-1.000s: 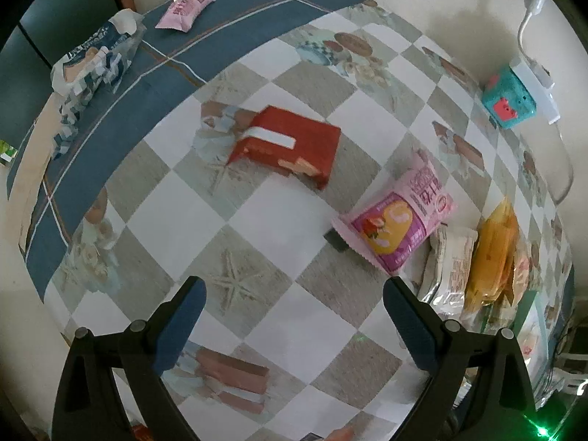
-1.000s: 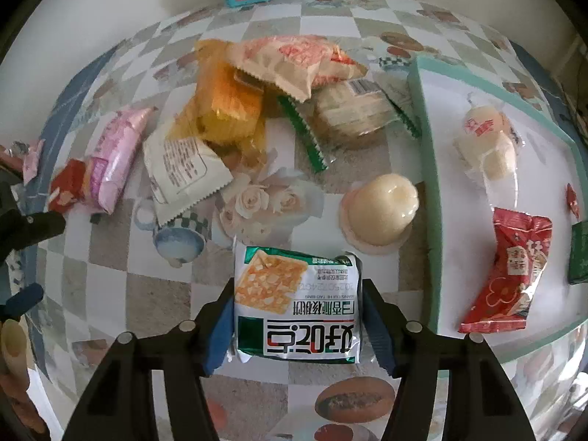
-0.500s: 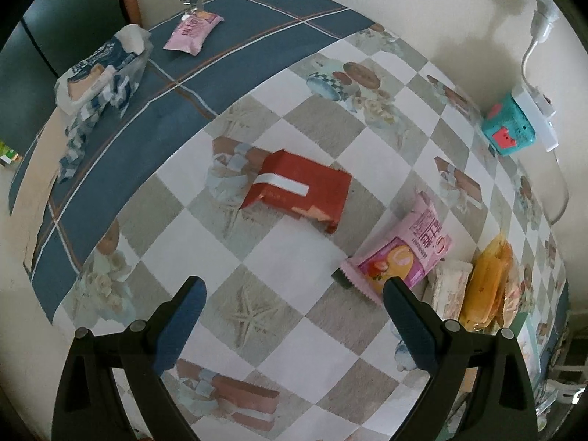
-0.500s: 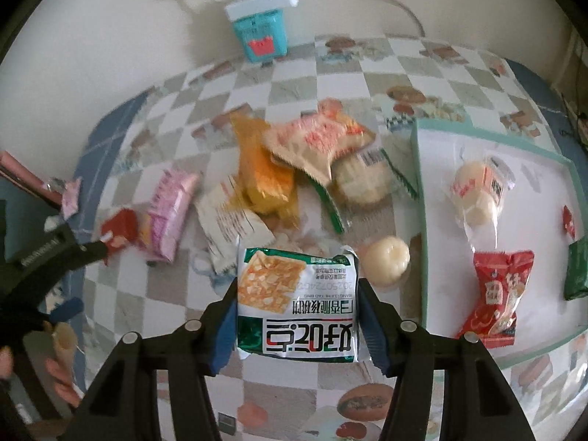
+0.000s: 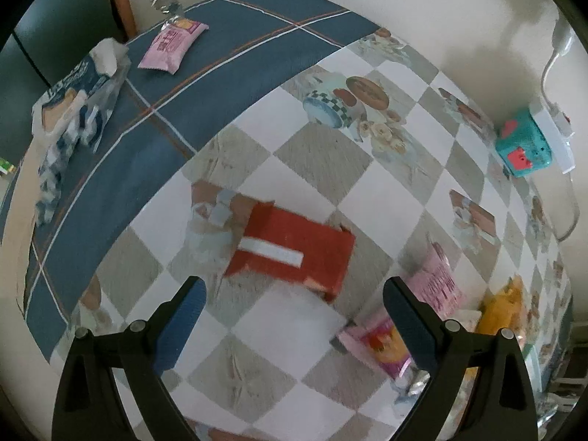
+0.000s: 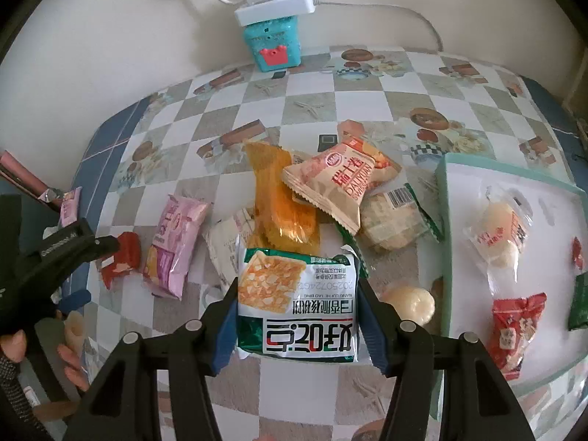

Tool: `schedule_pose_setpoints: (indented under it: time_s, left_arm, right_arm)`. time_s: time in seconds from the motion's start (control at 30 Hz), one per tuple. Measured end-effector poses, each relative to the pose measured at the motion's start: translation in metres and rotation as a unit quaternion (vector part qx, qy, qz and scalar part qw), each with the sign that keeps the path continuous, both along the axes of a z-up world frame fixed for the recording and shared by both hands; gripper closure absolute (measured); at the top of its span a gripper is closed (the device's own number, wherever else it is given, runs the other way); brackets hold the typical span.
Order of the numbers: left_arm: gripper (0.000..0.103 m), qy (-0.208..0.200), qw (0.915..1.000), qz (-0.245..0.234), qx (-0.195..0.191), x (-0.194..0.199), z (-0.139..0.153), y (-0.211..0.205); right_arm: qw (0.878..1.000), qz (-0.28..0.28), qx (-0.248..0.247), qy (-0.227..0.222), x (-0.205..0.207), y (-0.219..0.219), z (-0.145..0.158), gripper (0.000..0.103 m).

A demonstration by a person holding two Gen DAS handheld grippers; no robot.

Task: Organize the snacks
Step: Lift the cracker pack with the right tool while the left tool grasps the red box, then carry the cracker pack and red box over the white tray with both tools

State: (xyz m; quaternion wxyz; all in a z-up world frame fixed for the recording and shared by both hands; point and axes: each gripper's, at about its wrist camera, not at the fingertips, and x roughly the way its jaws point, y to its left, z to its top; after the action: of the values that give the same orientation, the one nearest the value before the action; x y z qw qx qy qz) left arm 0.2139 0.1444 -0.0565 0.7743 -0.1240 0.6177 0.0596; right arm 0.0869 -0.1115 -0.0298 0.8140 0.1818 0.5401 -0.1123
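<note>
My right gripper [image 6: 297, 312] is shut on a green-and-white cracker packet [image 6: 297, 305] and holds it above the table. Behind it lies a pile of snacks: an orange packet [image 6: 283, 202], a peach packet [image 6: 338, 183], a pink packet [image 6: 172, 242] and a red packet [image 6: 121, 261]. A white tray with a teal rim [image 6: 443, 220] at the right holds a red snack [image 6: 514, 327] and a clear bag of white balls [image 6: 499, 235]. My left gripper [image 5: 294, 316] is open and empty, above the table just in front of the red packet [image 5: 290, 250].
A teal box [image 6: 273, 44] with a white power strip on top stands by the wall. A white jelly cup [image 6: 408, 301] lies beside the tray. In the left wrist view a pink packet [image 5: 171, 46] and a blue-white bag [image 5: 73, 106] lie on the blue cloth border.
My right gripper has risen and drawn back with the cracker packet. My left gripper has moved left, towards the red packet, which now lies between its open fingers' lines.
</note>
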Motion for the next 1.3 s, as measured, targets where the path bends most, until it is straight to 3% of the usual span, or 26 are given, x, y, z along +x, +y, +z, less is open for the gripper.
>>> schedule_pose_setpoints:
  time_s: [0.43,0.67,0.7,0.77,0.9,1.3]
  left_arm:
    - [0.006,0.005,0.9988,-0.025,0.042,0.024,-0.027,-0.006]
    - [0.006,0.019,0.9991,-0.028,0.024,0.025,-0.039,-0.008]
    - [0.008,0.020,0.9991,-0.029,0.023,0.024,-0.040,-0.009]
    - [0.023,0.020,0.9992,-0.028,0.020,0.021,-0.040,-0.008]
    - [0.033,0.015,0.9995,-0.024,0.015,0.017,-0.037,-0.008]
    - [0.035,-0.021,0.9995,-0.012,0.022,-0.008,0.000,-0.027]
  right_arm:
    - [1.000,-0.004,0.012,0.014,0.019,-0.008,-0.016,0.042]
    - [1.000,-0.008,0.013,0.018,0.020,-0.010,-0.019,0.042]
    - [1.000,-0.008,0.012,0.018,0.020,-0.010,-0.019,0.042]
    - [1.000,-0.008,0.011,0.019,0.020,-0.009,-0.019,0.042]
    - [1.000,-0.012,0.011,0.021,0.019,-0.010,-0.019,0.042]
    - [0.999,-0.028,0.026,0.017,0.004,-0.019,-0.008,0.042]
